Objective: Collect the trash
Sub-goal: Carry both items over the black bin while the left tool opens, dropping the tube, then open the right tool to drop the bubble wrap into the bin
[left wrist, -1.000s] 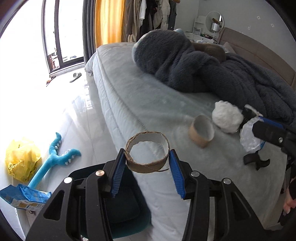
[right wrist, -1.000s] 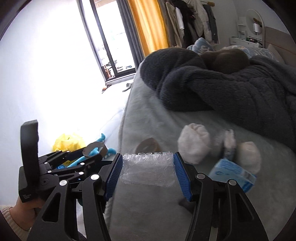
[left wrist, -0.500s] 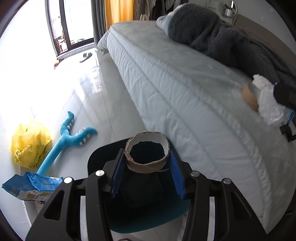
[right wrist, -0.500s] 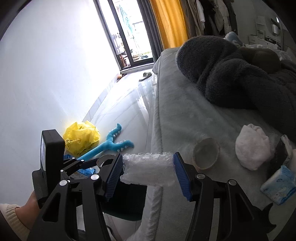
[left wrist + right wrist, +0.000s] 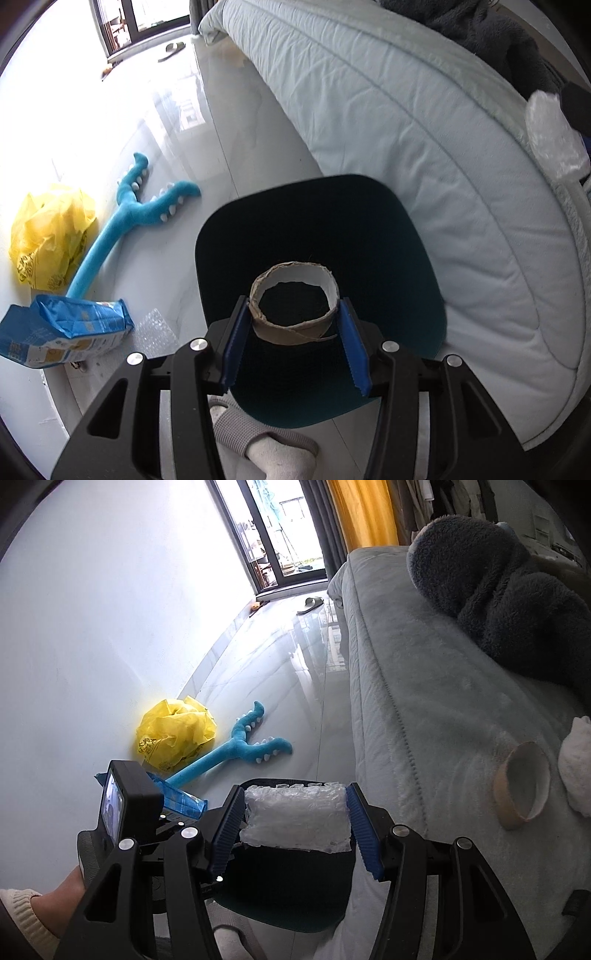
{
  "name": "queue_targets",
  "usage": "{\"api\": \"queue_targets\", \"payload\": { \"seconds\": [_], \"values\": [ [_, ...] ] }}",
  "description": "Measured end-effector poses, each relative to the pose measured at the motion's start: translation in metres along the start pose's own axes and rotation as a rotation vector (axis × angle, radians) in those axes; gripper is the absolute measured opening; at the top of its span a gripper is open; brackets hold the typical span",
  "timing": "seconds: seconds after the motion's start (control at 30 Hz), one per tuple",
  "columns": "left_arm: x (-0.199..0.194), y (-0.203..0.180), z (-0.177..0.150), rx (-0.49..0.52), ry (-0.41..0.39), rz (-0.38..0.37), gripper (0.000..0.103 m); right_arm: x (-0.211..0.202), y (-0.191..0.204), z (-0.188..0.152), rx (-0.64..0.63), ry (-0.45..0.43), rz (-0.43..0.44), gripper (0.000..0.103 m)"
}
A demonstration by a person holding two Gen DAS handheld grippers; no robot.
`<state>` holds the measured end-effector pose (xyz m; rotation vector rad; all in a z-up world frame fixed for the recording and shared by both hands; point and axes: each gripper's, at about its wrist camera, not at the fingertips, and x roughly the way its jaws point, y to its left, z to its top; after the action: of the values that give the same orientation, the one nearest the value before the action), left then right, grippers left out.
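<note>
My left gripper (image 5: 293, 345) is shut on a brown cardboard tape ring (image 5: 294, 314) and holds it right over the dark teal trash bin (image 5: 402, 266) on the floor beside the bed. My right gripper (image 5: 295, 830) is shut on a wad of clear bubble wrap (image 5: 295, 818) above the near edge of the same bin (image 5: 288, 893); the wrap also shows at the right edge of the left wrist view (image 5: 554, 144). A second cardboard ring (image 5: 522, 790) and a white wad (image 5: 576, 764) lie on the bed.
The pale bed (image 5: 424, 122) runs along the right, with a dark fleece blanket (image 5: 498, 590) on top. On the floor by the wall lie a yellow plastic bag (image 5: 48, 236), a blue plush toy (image 5: 125, 232), a blue packet (image 5: 62, 332) and bubble wrap (image 5: 155, 332). My socked foot (image 5: 273, 450) is below.
Both grippers have swung left and down from the bed top to the bin beside it, each still holding its item. The left gripper now sits over the bin's opening.
</note>
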<state>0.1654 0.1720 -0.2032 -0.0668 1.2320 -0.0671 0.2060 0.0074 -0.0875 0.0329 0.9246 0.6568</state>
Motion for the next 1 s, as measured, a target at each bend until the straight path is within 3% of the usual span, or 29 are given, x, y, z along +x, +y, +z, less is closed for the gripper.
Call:
{"api": "queue_targets", "payload": {
  "seconds": [0.07, 0.2, 0.4, 0.73, 1.0],
  "values": [
    [0.004, 0.004, -0.003, -0.003, 0.017, -0.017, 0.053, 0.007, 0.002, 0.001, 0.009, 0.012, 0.006, 0.058],
    [0.001, 0.011, -0.008, 0.009, 0.018, -0.029, 0.067, 0.022, 0.005, -0.002, 0.012, 0.043, 0.002, 0.058],
    [-0.012, 0.026, -0.011, -0.012, -0.028, -0.016, 0.071, 0.044, 0.003, -0.007, 0.026, 0.089, -0.006, 0.058],
    [-0.059, 0.042, -0.013, -0.016, -0.241, 0.041, 0.081, 0.086, 0.006, -0.021, 0.023, 0.167, -0.044, 0.058],
    [-0.096, 0.057, -0.011, -0.093, -0.377, -0.042, 0.087, 0.120, 0.020, -0.037, -0.010, 0.232, -0.067, 0.058]
  ]
}}
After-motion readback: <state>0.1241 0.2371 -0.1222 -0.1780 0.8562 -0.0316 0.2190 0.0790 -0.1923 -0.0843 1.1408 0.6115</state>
